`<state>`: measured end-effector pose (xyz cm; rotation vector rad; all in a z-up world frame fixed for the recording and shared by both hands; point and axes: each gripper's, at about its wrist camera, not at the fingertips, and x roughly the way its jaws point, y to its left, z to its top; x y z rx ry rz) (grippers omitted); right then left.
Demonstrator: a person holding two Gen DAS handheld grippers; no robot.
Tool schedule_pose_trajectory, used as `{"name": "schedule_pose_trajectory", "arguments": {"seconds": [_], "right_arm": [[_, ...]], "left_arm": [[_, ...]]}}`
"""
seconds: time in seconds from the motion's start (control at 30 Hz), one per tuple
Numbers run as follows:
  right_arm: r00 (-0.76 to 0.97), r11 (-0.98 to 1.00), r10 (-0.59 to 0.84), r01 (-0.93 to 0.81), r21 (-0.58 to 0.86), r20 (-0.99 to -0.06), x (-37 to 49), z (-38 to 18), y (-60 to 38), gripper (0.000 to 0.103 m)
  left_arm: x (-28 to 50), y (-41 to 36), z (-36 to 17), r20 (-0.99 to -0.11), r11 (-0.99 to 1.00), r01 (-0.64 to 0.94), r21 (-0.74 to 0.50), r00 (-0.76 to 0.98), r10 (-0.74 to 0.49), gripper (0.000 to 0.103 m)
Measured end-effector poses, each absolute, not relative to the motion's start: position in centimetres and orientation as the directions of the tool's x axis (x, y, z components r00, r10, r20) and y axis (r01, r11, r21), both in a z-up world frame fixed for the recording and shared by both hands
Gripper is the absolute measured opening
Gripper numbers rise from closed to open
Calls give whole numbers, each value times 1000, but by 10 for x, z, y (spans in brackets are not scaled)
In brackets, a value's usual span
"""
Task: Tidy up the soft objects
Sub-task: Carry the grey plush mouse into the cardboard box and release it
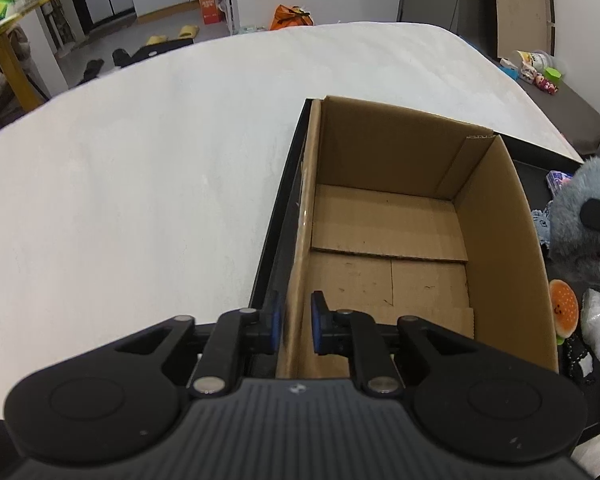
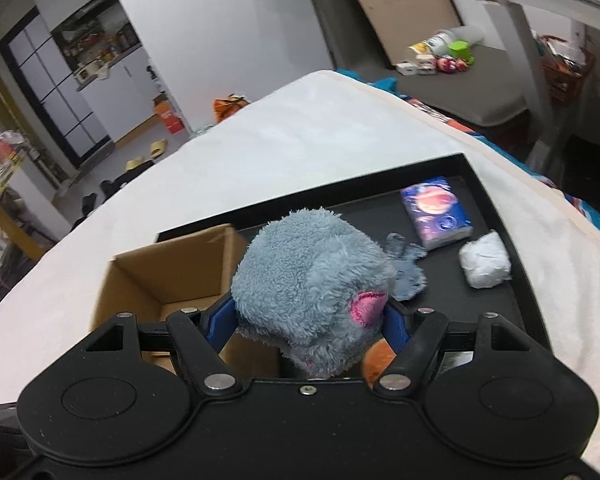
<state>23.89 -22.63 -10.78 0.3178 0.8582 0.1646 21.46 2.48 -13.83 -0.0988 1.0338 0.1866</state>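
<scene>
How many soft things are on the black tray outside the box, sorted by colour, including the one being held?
Grey-blue: 2, the held plush toy and the small cloth
White: 1, the crumpled wad
Orange: 1, the burger plush
Purple: 1, the tissue pack
Total: 5

Plush toy between right tool pads: shaggy grey-blue fleece, pink stitched patch. Cardboard box at left tool: matt brown corrugated, scuffed floor. Tray beyond: smooth black, matt. Tissue pack: glossy printed wrap. Bed cover: white, finely textured cloth.
</scene>
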Motion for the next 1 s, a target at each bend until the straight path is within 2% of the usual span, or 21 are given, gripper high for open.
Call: {"name": "schedule_pose_trajectory", "arguments": {"seconds": [0.37, 0.77, 0.87, 0.9, 1.0], "right_arm": [[651, 916, 363, -120, 382, -667, 245, -91, -189, 71], [581, 909, 416, -244, 338, -700, 250, -99, -140, 72], [558, 908, 419, -242, 343, -716, 254, -104, -135, 77], [553, 905, 424, -242, 349, -717, 255, -105, -134, 81], [562, 888, 458, -244, 391, -689, 257, -104, -131, 88]], "left_arm": [[213, 39, -137, -854, 976, -210, -60, 516, 59, 10], [214, 48, -139, -857, 972, -214, -100, 515, 26, 10], [214, 50, -139, -855, 971, -215, -108, 517, 20, 10], [214, 51, -139, -856, 970, -216, -109, 517, 19, 10], [215, 53, -138, -861, 968, -220, -118, 509, 11, 11]]}}
